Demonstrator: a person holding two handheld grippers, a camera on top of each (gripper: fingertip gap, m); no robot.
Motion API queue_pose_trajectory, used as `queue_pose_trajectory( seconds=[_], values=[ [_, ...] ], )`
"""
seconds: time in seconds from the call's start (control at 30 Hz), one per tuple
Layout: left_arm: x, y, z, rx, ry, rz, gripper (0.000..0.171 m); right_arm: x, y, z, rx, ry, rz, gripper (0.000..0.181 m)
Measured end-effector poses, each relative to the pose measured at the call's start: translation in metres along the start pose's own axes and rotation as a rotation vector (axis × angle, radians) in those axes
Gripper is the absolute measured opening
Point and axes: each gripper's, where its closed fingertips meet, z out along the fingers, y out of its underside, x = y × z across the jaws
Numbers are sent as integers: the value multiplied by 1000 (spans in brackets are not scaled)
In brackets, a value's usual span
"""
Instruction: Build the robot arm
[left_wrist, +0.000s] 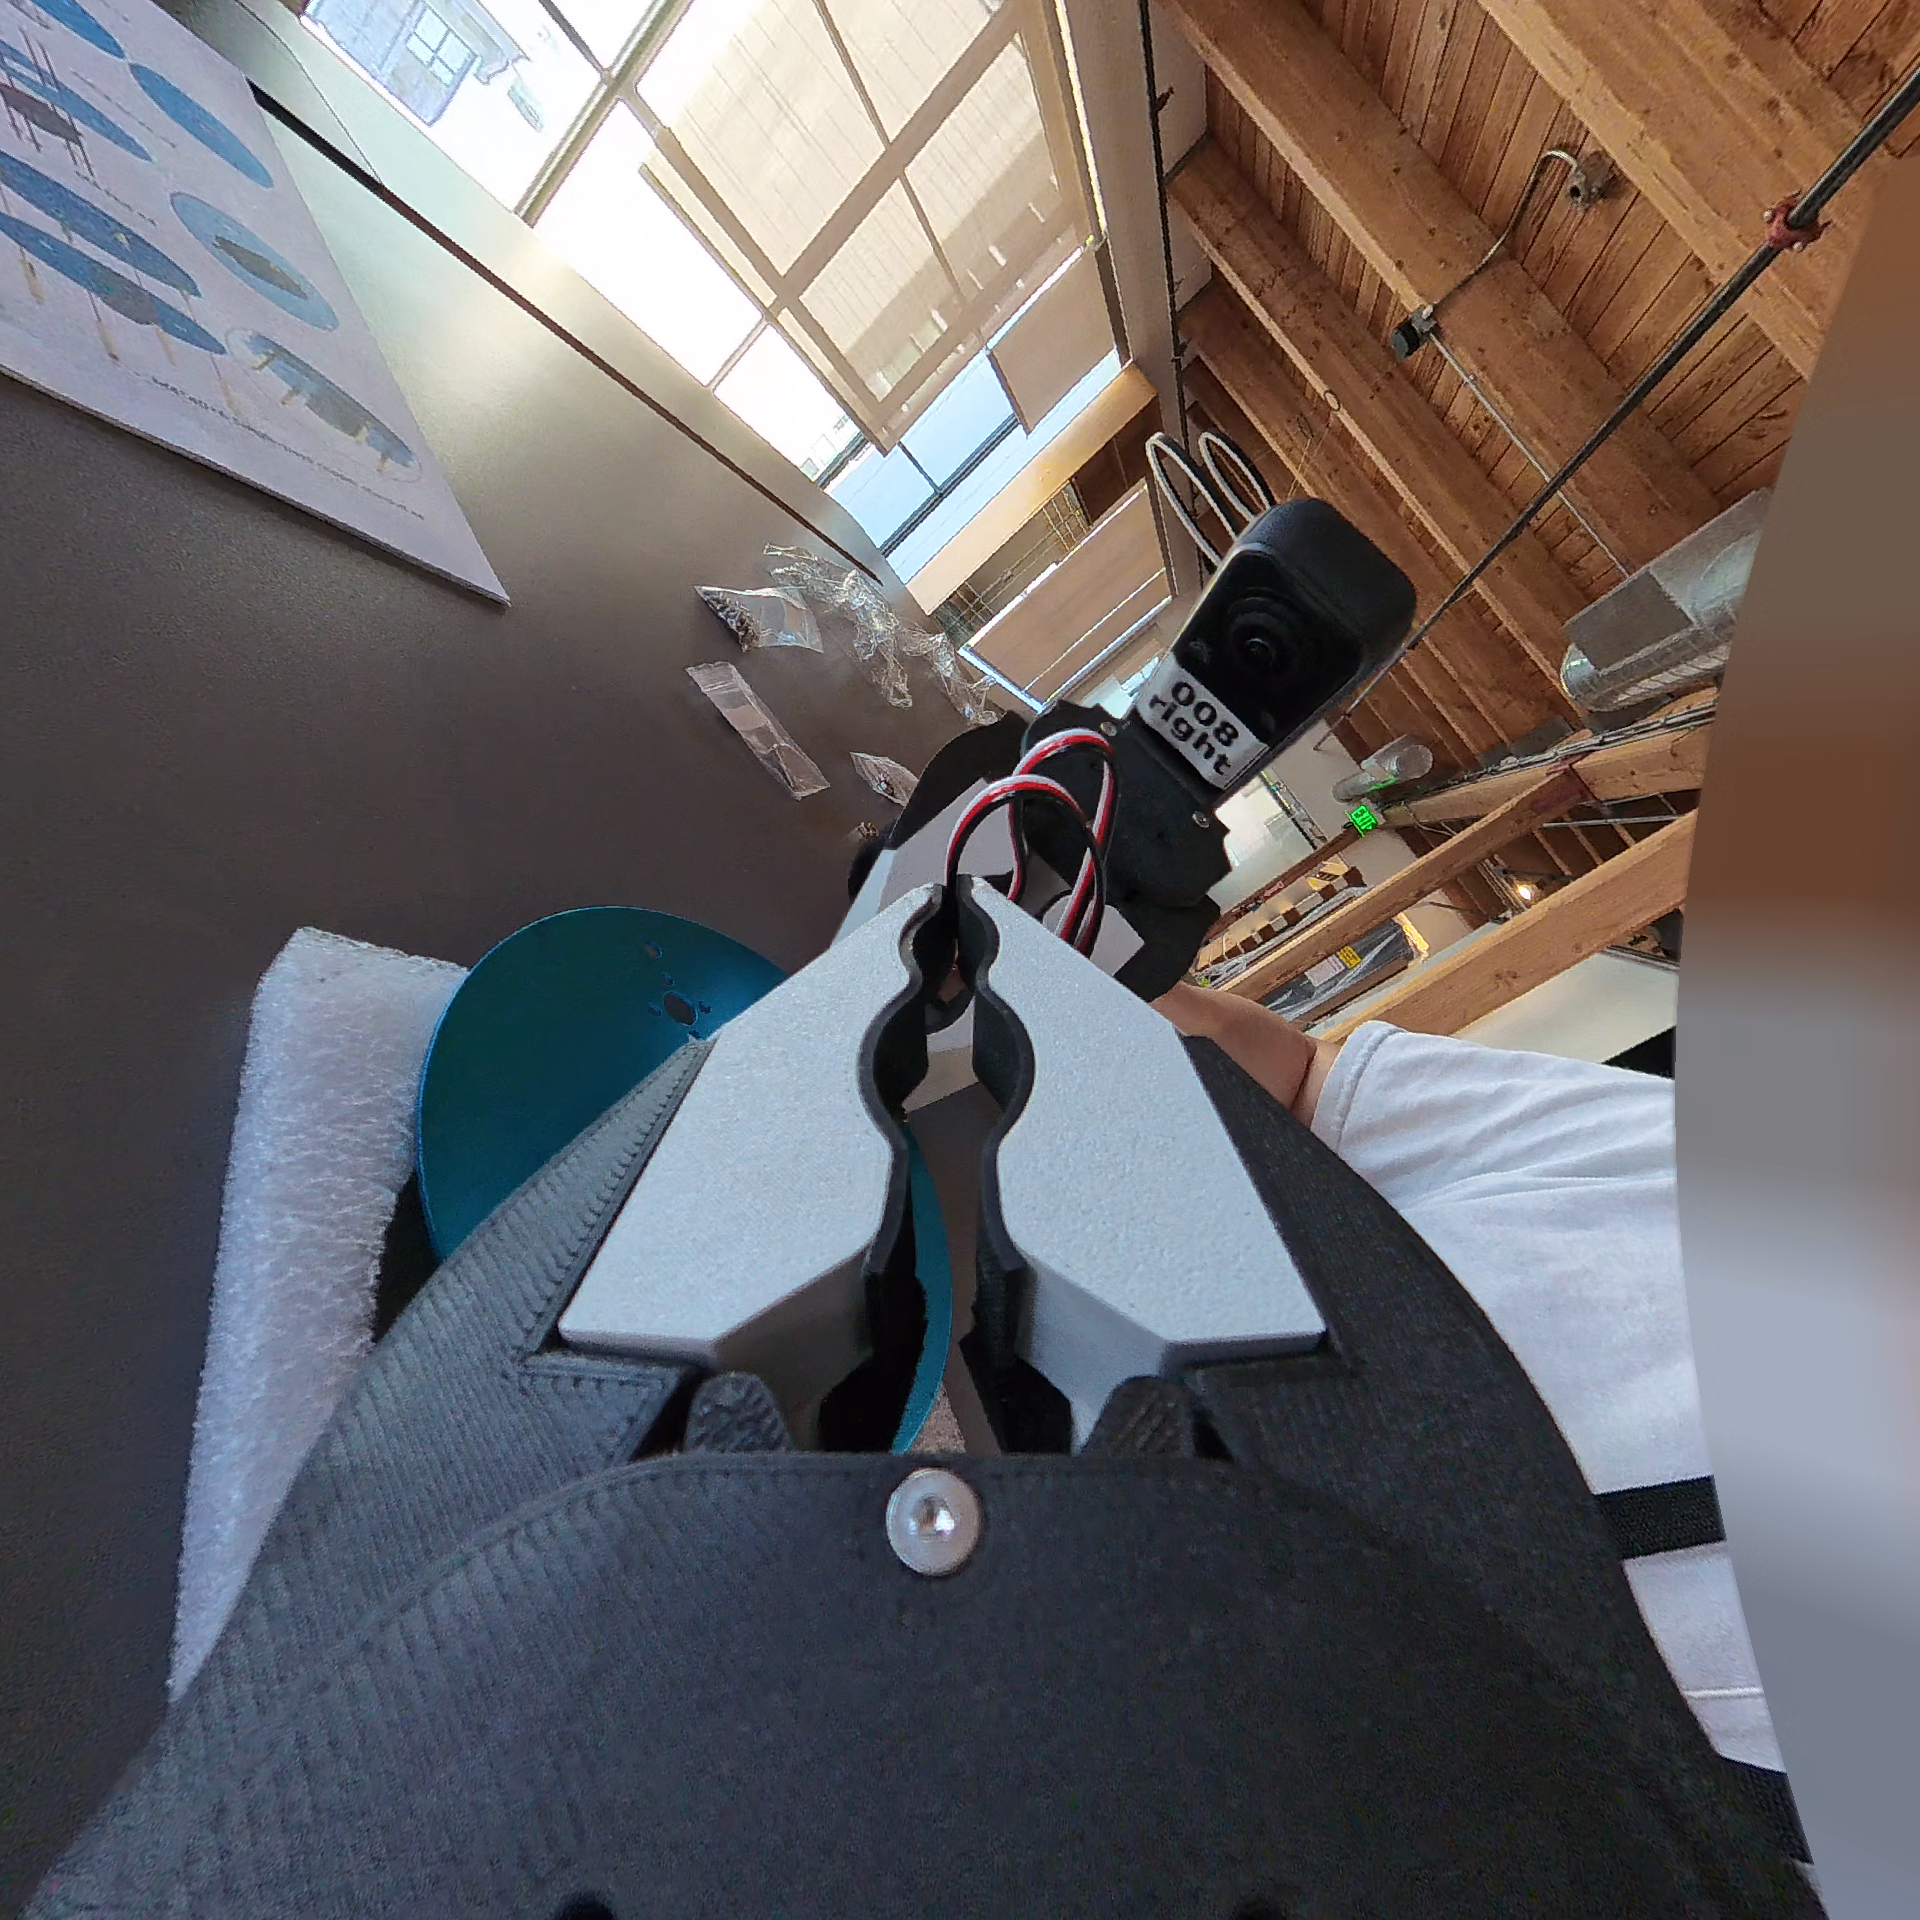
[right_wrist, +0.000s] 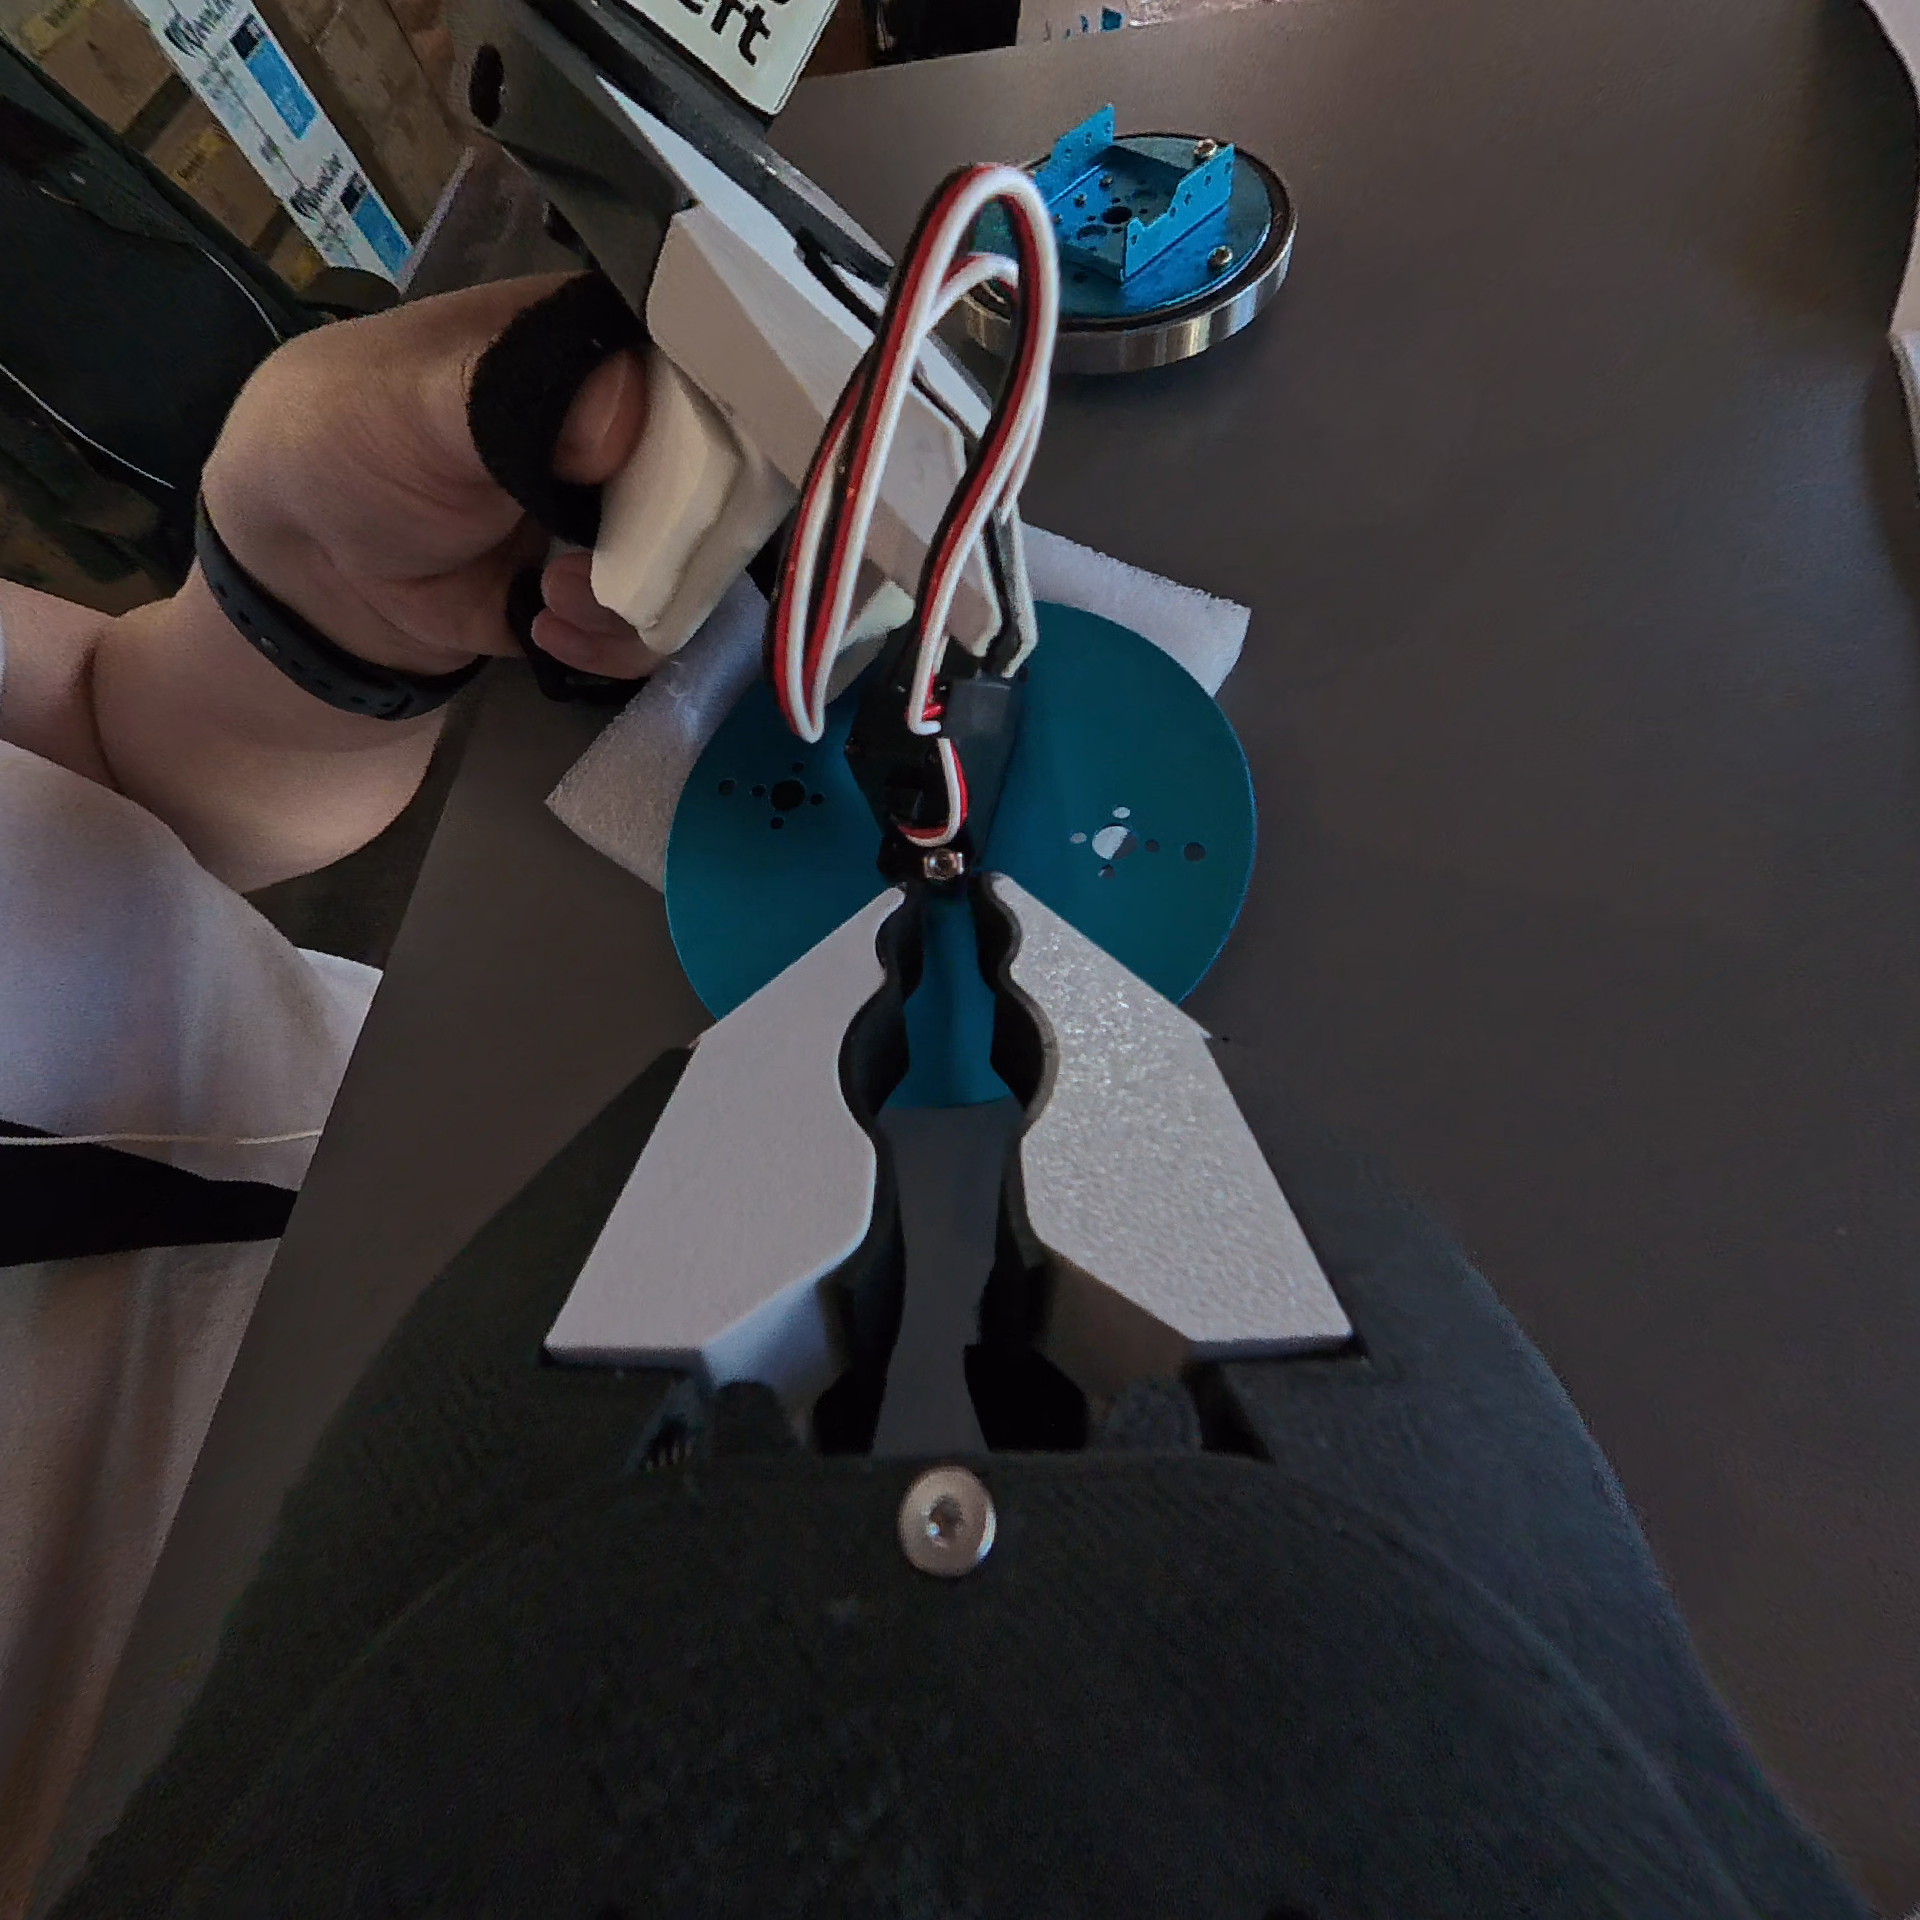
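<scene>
A looped red, white and black servo cable (right_wrist: 862, 416) hangs between my two grippers above a round blue plate (right_wrist: 1143, 831). My right gripper (right_wrist: 943, 888) is shut on the cable's black connector end, just over the plate. My left gripper (right_wrist: 987, 623) comes in from the upper left and is shut on the cable's other end. In the left wrist view my left gripper (left_wrist: 951, 899) pinches the cable (left_wrist: 1039, 790) at its tips, with the right gripper's camera (left_wrist: 1257, 634) just beyond. The blue plate (left_wrist: 582, 1039) lies on white foam (left_wrist: 301, 1143).
A metal bearing ring carrying a blue bracket (right_wrist: 1143, 239) sits farther back on the dark table (right_wrist: 1558, 727). A printed instruction sheet (left_wrist: 187, 260) and small plastic bags (left_wrist: 769, 623) lie on the table. A person's hand (right_wrist: 395, 499) holds the left gripper. The tips of one gripper are about 6 cm away from the tips of the other.
</scene>
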Motion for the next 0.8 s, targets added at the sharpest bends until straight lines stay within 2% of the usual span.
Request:
queue_pose_trajectory(
  seconds=[0.63,0.73,0.8],
  values=[
    [0,0,0,-1,2,-2,0,1,-5,-4,31,0,-2,5],
    [0,0,0,0,1,-1,0,14,-2,-15,34,73,2,12],
    [0,0,0,0,-1,0,0,32,-2,-30,41,199,-12,17]
  ],
)
